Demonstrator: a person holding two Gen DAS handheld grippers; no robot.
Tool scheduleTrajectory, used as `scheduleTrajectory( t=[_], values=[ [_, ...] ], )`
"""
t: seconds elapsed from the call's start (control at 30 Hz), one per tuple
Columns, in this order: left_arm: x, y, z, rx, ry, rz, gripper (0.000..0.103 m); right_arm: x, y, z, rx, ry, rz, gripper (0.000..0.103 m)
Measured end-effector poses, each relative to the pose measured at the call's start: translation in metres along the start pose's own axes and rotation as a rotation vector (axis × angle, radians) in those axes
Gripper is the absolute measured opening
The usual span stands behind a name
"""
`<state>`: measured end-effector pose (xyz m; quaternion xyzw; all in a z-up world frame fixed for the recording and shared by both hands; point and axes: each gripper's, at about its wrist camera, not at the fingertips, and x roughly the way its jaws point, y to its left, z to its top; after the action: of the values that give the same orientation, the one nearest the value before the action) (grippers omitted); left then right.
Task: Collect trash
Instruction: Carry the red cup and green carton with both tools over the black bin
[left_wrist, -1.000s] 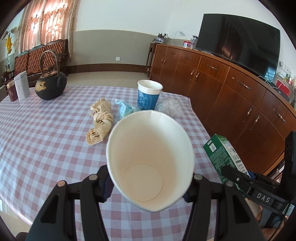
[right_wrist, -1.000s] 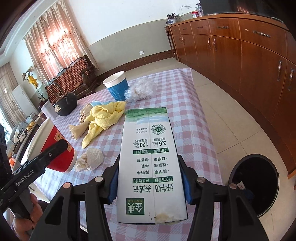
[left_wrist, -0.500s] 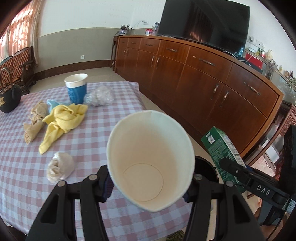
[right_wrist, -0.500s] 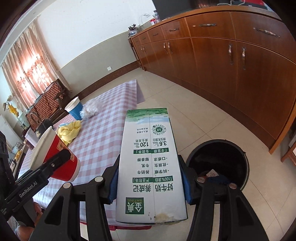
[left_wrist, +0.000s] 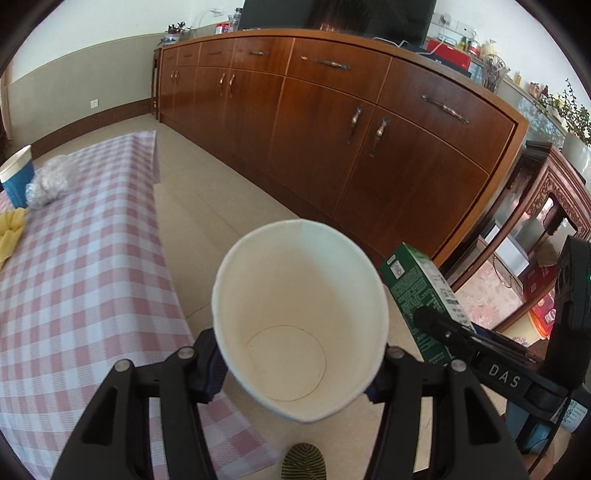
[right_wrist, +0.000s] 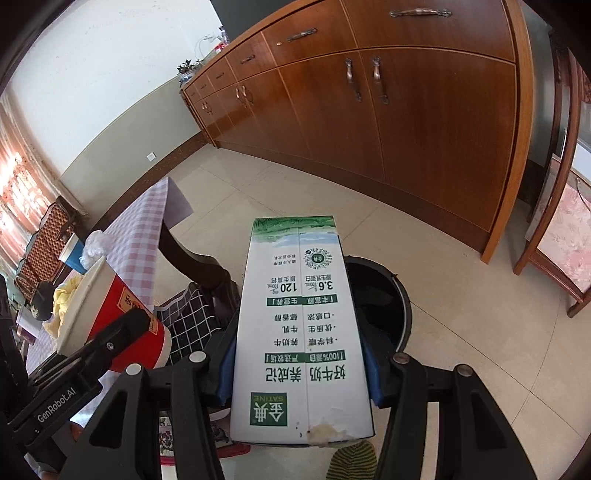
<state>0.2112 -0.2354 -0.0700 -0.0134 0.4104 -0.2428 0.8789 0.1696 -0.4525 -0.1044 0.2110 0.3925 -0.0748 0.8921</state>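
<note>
Carton, the green-and-white milk box (right_wrist: 301, 332) clamped in your right jaws: centre it over the black round bin (right_wrist: 384, 306) at two o'clock, while left jaws grip the white-lined paper cup (left_wrist: 299, 321).

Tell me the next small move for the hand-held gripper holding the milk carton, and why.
Probably carry the right hand-held gripper a little farther forward until the milk carton hangs fully over the black trash bin, then open. The carton is clamped between the pads, and the bin's open mouth shows just behind and to the right of it, partly hidden, so the carton does not yet look centred over it.
</note>
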Motion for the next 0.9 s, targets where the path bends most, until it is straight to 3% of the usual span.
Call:
scheduleTrajectory(
  t=[0.23, 0.4, 0.6, 0.77, 0.9],
  values=[
    [0.047, -0.021, -0.003, 0.020, 0.074, 0.032, 0.058, 0.042, -0.034, 0.017, 0.038, 0.085, -0.023, 0.056],
    [0.082, -0.026, -0.010, 0.022, 0.131, 0.059, 0.058, 0.079, -0.036, 0.032, 0.021, 0.143, -0.032, 0.056],
    [0.116, -0.027, -0.018, 0.001, 0.182, 0.095, 0.066, 0.120, -0.046, 0.037, 0.044, 0.230, -0.053, 0.059],
    [0.126, -0.028, -0.015, -0.002, 0.204, 0.116, 0.082, 0.119, -0.051, 0.043, 0.065, 0.217, -0.092, 0.064],
    [0.120, -0.030, -0.010, 0.001, 0.189, 0.113, 0.082, 0.105, -0.052, 0.047, 0.074, 0.171, -0.118, 0.067]
  ],
)
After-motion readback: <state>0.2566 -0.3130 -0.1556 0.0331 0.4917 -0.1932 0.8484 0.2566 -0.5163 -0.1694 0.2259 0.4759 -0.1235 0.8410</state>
